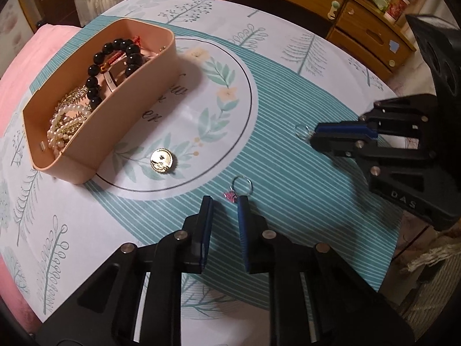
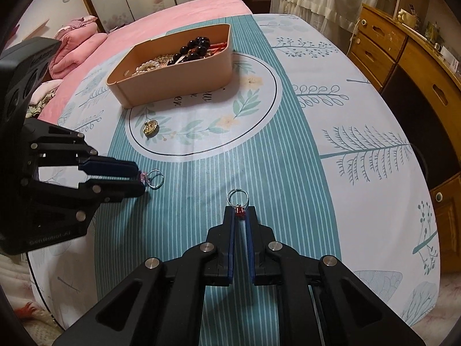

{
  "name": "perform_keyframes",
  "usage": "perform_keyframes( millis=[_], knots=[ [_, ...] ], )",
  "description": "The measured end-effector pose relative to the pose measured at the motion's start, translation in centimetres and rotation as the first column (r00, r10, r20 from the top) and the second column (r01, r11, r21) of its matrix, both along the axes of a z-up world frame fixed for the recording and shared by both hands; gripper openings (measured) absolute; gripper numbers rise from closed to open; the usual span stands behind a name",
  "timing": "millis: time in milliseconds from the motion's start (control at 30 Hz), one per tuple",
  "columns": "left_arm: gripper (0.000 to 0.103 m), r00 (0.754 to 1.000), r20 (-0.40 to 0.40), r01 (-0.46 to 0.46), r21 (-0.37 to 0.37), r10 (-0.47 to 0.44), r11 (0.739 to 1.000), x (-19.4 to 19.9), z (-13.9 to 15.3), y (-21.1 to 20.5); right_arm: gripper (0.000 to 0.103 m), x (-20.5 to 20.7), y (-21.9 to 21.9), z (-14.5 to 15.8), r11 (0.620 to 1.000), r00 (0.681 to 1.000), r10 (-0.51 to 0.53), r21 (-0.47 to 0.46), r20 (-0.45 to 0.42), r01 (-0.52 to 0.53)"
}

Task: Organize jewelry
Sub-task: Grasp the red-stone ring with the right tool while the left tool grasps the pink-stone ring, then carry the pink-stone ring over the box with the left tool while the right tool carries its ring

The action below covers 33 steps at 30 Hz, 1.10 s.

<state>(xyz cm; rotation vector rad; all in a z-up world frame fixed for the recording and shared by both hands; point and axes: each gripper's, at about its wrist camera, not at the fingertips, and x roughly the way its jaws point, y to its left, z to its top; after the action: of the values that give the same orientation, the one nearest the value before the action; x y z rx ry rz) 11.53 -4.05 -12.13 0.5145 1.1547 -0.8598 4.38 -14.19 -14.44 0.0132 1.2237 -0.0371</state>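
Note:
A silver ring with a pink stone (image 1: 230, 194) lies on the teal striped cloth. Its stone sits between the fingertips of my left gripper (image 1: 225, 200), against the right finger, with a gap to the left one, so the jaws are open. The right wrist view shows the same gripper (image 2: 141, 180) and pink-stone ring (image 2: 155, 178) from the side. My right gripper (image 2: 240, 209) is shut on the red stone of a second ring (image 2: 236, 196), whose loop sticks out past the tips, as in the left wrist view (image 1: 302, 131). A peach tray (image 1: 161, 86) holds black beads (image 1: 126, 49) and pearls (image 1: 66, 121).
A round gold brooch (image 1: 163, 158) lies on the white circle of the tablecloth near the tray (image 2: 173, 77). A pink bed (image 2: 184, 14) is behind the table. Wooden drawers (image 2: 383, 49) run along the right. The table edge (image 1: 394, 248) is close to my right gripper (image 1: 314, 135).

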Motion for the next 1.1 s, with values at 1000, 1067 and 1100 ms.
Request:
perform_keyframes(
  millis=[1000, 1067, 1100],
  knots=[
    [0.015, 0.902, 0.159, 0.386, 0.117, -0.401, 0.915, -1.8, -0.2, -2.6, 0.007, -0.2, 0.1, -0.1, 1.0, 1.0, -0.007, 0.007, 0.013, 0.007],
    [0.015, 0.905, 0.16, 0.381, 0.111, -0.395, 0.918, -1.7, -0.2, -2.4, 0.007, -0.2, 0.1, 0.0, 1.0, 1.0, -0.012, 0.008, 0.014, 0.012],
    [0.013, 0.905, 0.165, 0.378, 0.111, -0.392, 0.919, -1.7, -0.2, -2.4, 0.007, -0.2, 0.1, 0.0, 1.0, 1.0, -0.013, 0.008, 0.014, 0.013]
  ],
)
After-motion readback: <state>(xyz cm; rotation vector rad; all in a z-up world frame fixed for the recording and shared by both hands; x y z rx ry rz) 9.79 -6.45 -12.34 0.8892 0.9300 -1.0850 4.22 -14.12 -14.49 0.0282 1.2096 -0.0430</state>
